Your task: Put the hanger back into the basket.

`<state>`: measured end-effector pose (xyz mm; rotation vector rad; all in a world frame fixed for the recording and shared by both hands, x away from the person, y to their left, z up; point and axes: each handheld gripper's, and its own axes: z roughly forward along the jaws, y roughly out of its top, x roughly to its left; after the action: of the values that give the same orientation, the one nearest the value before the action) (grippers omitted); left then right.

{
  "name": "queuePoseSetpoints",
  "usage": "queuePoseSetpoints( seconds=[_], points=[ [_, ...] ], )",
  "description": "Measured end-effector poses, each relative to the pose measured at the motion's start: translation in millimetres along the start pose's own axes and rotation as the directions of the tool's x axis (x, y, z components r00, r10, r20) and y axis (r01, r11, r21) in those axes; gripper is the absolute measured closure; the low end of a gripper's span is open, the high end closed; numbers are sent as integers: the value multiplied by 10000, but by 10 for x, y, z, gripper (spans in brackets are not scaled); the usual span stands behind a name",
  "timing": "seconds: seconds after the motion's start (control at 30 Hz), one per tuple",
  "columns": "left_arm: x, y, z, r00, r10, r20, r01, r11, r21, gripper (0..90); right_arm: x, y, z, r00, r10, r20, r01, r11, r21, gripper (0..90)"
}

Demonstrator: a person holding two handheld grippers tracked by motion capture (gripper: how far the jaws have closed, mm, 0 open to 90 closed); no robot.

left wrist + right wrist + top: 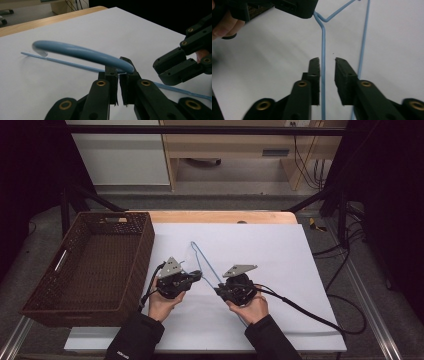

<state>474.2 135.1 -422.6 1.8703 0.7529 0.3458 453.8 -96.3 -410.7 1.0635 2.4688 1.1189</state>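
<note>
A thin blue wire hanger [201, 261] lies on the white sheet [270, 245]. My left gripper [198, 277] is shut on its curved hook [80, 52], which arcs away to the left from the jaw tips in the left gripper view. My right gripper [327, 62] is open, and one straight arm of the hanger [323, 42] runs up between its jaws, close to the left one. Seen from above, the right gripper [219, 290] sits just right of the left one. The neck of the hanger [320, 18] disappears under the left gripper [294, 6].
A brown woven basket [146, 251] stands at the left of the table, with nothing visible inside. The table's wooden edge [220, 216] shows beyond the sheet. Black cables [310, 315] trail right from the right gripper. Dark frame bars stand at both sides.
</note>
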Motion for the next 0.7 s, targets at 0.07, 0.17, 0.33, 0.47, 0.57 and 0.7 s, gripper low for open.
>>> queuePoseSetpoints(
  seconds=[0.07, 0.17, 0.33, 0.47, 0.57, 0.7],
  points=[
    [-7, 6, -1, 10000, -24, -27, 24, 10000, 58, 850, 15, -4, -29, 9989, -329, 335, 332, 9994, -88, 621],
    [-22, 17, 3, 9999, -99, -91, 100, 9999, 95, 850, 30, -17, -27, 9955, -765, 566, 761, 9971, 93, 588],
    [-46, 33, 3, 9998, -135, -176, 137, 9998, 156, 849, 73, -3, 76, 9934, -977, 603, 954, 9947, 393, 588],
    [-77, 43, 7, 9998, -74, -181, 77, 9998, 164, 849, 109, 35, 169, 9912, -1061, 797, 1010, 9928, 647, 648],
    [-96, 48, 13, 9998, -35, -188, 38, 9999, 165, 849, 133, 43, 230, 9874, -1237, 984, 1154, 9896, 854, 709],
    [-111, 50, 19, 9998, 21, -214, -16, 9998, 216, 849, 134, 34, 280, 9866, -1193, 1109, 1073, 9883, 1086, 826]
  ],
)
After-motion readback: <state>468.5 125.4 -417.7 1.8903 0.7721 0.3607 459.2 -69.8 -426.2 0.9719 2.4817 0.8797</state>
